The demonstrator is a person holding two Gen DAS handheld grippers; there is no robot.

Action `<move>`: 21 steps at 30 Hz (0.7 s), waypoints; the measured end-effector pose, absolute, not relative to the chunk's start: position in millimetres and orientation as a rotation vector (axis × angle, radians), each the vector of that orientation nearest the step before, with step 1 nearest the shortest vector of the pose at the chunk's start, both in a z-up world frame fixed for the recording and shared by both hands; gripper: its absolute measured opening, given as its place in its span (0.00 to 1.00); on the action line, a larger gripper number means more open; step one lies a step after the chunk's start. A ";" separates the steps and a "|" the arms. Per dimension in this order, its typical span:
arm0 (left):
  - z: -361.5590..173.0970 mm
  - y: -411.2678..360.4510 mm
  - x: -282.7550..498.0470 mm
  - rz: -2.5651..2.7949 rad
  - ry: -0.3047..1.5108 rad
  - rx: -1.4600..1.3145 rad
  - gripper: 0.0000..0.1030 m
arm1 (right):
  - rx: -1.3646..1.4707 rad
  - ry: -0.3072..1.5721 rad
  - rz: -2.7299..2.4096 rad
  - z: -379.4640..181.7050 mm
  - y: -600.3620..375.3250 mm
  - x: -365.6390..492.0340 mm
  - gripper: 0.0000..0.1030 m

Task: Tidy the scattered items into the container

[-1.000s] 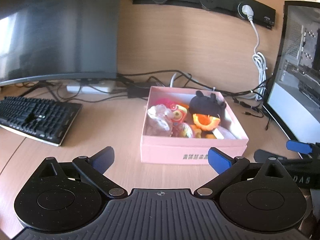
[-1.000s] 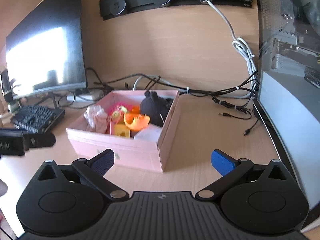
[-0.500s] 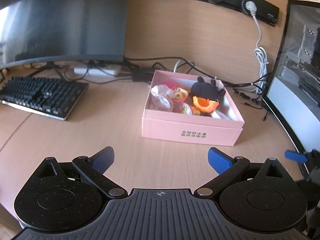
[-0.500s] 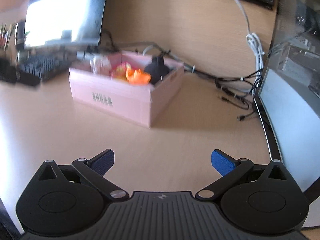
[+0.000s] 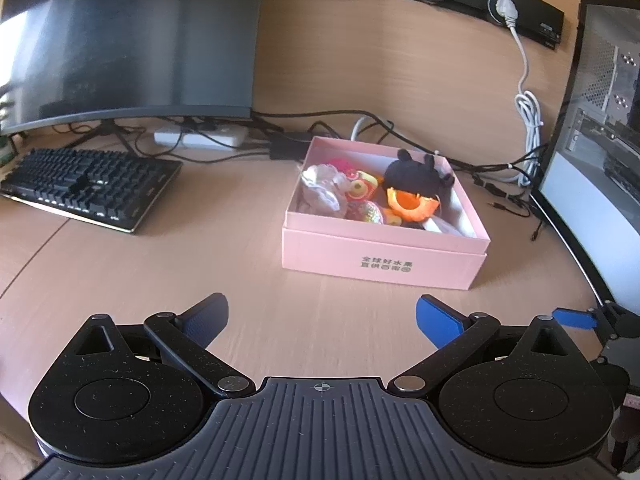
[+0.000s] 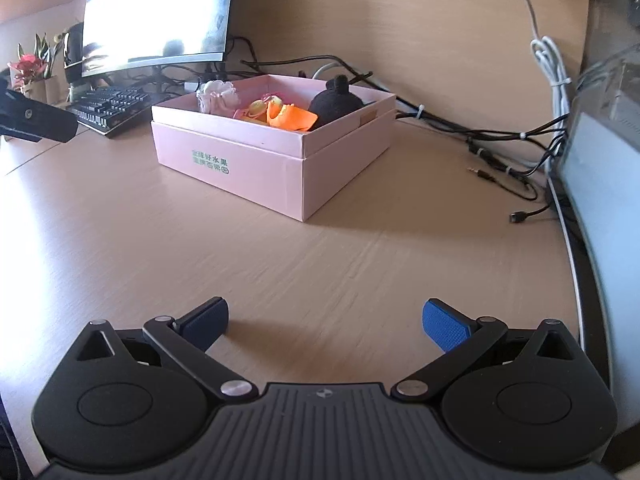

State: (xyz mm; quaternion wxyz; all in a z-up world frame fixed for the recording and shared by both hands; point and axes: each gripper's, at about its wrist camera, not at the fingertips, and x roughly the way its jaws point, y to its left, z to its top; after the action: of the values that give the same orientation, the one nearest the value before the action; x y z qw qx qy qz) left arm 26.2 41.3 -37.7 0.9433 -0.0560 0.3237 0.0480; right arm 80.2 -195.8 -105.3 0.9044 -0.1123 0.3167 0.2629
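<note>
Wooden desk (image 5: 224,264) with pink box (image 5: 384,256), keyboard (image 5: 92,186)

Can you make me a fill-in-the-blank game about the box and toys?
1. The toys lie inside a box whose colour is ____.
2. The black plush in the box sits right behind a toy coloured ____.
3. Both tools, left and right, are open and hold ____.
4. On the desk, left of the box, lies a black ____.

Missing words: pink; orange; nothing; keyboard
</note>
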 end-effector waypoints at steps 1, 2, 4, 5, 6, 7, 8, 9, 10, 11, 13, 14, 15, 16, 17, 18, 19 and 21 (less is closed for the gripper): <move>-37.2 40.6 26.0 0.094 0.655 -0.112 0.99 | -0.225 0.660 0.549 -105.5 -196.5 81.8 1.00; -36.6 39.7 25.6 0.091 0.650 -0.108 0.99 | -0.219 0.666 0.555 -105.8 -197.2 83.5 1.00; -35.8 37.1 25.2 0.085 0.643 -0.098 0.99 | -0.206 0.676 0.565 -106.7 -198.5 86.0 1.00; -35.7 35.7 25.2 0.082 0.642 -0.092 0.99 | -0.201 0.680 0.568 -107.0 -199.2 86.7 1.00; -35.8 34.3 25.7 0.079 0.644 -0.087 0.99 | -0.203 0.680 0.572 -107.2 -199.4 86.7 1.00; -35.9 33.0 26.2 0.075 0.648 -0.083 0.99 | -0.203 0.680 0.574 -107.4 -199.6 87.1 1.00; -35.9 31.9 27.0 0.073 0.652 -0.081 0.99 | -0.205 0.680 0.579 -107.5 -199.8 87.5 1.00; -36.2 30.8 27.5 0.071 0.655 -0.079 0.99 | -0.206 0.680 0.584 -107.5 -200.1 88.0 1.00; -36.6 30.0 28.3 0.068 0.659 -0.078 0.99 | -0.207 0.679 0.589 -107.7 -200.4 88.9 1.00; -37.2 29.3 29.2 0.064 0.665 -0.077 0.99 | -0.209 0.679 0.595 -107.8 -200.6 89.6 1.00; -38.9 27.8 30.8 0.059 0.680 -0.075 0.99 | -0.211 0.679 0.601 -108.1 -200.5 91.0 1.00; -39.5 27.1 31.2 0.056 0.687 -0.074 0.99 | -0.211 0.679 0.602 -108.0 -200.5 91.2 1.00; -39.8 26.5 31.3 0.052 0.690 -0.073 0.99 | -0.211 0.679 0.602 -108.0 -200.2 91.3 1.00; -40.0 26.1 31.3 0.050 0.692 -0.072 0.99 | -0.211 0.679 0.602 -107.9 -200.2 91.2 1.00; -40.2 25.7 31.4 0.050 0.695 -0.069 0.99 | -0.211 0.679 0.602 -107.9 -200.3 91.2 1.00; -40.5 25.3 31.6 0.053 0.701 -0.064 0.99 | -0.211 0.679 0.602 -107.9 -200.3 91.2 1.00; -41.1 25.2 31.8 0.057 0.709 -0.059 0.99 | -0.211 0.679 0.602 -107.8 -200.4 91.2 1.00; -42.6 26.0 32.4 0.060 0.731 -0.058 0.99 | -0.211 0.679 0.602 -107.8 -200.5 91.1 1.00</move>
State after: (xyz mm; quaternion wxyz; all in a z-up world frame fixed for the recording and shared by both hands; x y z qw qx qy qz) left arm 32.4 26.0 -42.6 0.9331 -0.0282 0.3574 0.0294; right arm 91.1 -200.5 -107.8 0.8934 -0.1016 0.3275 0.2901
